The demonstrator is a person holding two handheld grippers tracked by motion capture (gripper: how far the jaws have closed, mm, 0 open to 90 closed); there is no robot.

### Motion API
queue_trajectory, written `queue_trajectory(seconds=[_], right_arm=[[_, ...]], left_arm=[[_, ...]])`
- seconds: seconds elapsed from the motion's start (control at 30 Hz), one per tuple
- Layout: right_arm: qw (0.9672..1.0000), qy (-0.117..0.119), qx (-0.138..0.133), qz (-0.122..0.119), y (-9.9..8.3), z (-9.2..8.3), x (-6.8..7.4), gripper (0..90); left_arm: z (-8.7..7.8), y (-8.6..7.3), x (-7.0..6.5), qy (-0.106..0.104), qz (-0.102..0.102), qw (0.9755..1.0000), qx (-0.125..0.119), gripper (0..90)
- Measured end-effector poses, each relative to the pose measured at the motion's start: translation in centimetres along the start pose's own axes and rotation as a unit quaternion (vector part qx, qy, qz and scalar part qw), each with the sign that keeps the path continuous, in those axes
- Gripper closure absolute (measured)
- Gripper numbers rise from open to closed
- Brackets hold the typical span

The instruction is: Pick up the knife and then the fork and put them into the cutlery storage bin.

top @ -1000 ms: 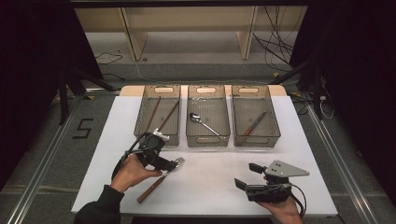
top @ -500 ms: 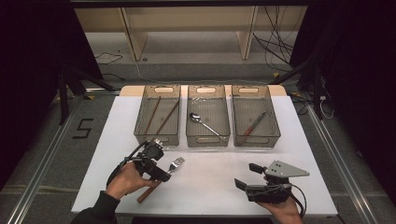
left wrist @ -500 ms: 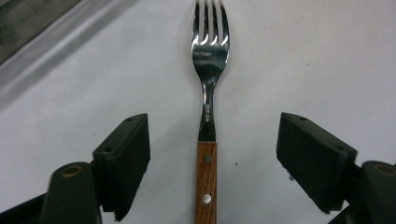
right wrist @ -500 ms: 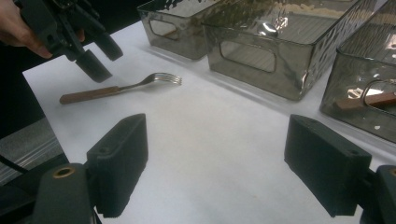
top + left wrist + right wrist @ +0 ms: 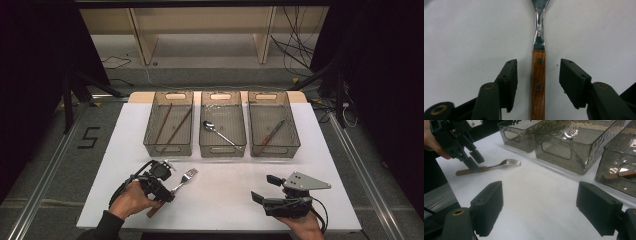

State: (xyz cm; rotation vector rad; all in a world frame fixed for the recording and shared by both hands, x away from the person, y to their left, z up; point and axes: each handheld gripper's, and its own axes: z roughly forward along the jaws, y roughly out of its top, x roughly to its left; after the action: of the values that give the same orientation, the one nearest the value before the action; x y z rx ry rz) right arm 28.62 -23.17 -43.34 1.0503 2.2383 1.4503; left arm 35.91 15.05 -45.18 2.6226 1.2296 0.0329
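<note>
Now | left gripper (image 5: 538, 82) jaws closing, astride fork (image 5: 538, 75) handle (untouched) | right gripper (image 5: 540, 212) agape

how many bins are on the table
3, in a row at the table's far side: the left bin holds chopsticks, the middle bin a spoon, and the right bin a knife. None looks hidden.

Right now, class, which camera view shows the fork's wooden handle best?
The left gripper view: the handle runs close up between the left gripper, rivets visible. The right gripper view shows it small and partly hidden; the high view, tiny.
</note>
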Motion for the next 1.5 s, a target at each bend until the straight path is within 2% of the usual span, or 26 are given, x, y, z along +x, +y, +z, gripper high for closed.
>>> queue_trajectory(seconds=[0.03, 0.23, 0.47, 0.63, 0.87, 1.13, 1.5], right_arm=[[1.0000, 0.000, -0.001, 0.000, 0.01, -0.02, -0.03, 22.3], [1.0000, 0.000, 0.000, -0.001, -0.01, 0.04, -0.02, 22.3], [1.0000, -0.001, 0.000, -0.001, 0.00, 0.02, -0.01, 22.3], [1.0000, 0.000, 0.001, 0.000, -0.02, 0.04, 0.01, 22.4], [1.0000, -0.001, 0.002, 0.000, -0.02, 0.06, 0.02, 22.6], [1.0000, -0.001, 0.002, 0.000, -0.02, 0.06, 0.02, 22.6], [1.0000, -0.003, 0.000, -0.001, -0.05, 0.01, -0.05, 22.6]], left_arm=[[0.21, -0.07, -0.01, 0.004, 0.003, 1.0000, 0.007, 52.2], [0.31, -0.14, -0.16, 0.003, 0.010, 0.9999, 0.011, 61.1], [0.85, -0.19, -0.44, 0.005, 0.021, 0.9994, 0.026, 66.8], [0.92, -0.16, -0.58, 0.018, 0.029, 0.9991, 0.027, 72.0], [0.97, -0.12, -0.78, 0.023, 0.034, 0.9988, 0.026, 74.3], [0.91, -0.21, -0.61, 0.019, 0.039, 0.9989, 0.019, 75.9], [0.51, -0.19, -0.47, 0.014, 0.053, 0.9985, -0.003, 76.4]])
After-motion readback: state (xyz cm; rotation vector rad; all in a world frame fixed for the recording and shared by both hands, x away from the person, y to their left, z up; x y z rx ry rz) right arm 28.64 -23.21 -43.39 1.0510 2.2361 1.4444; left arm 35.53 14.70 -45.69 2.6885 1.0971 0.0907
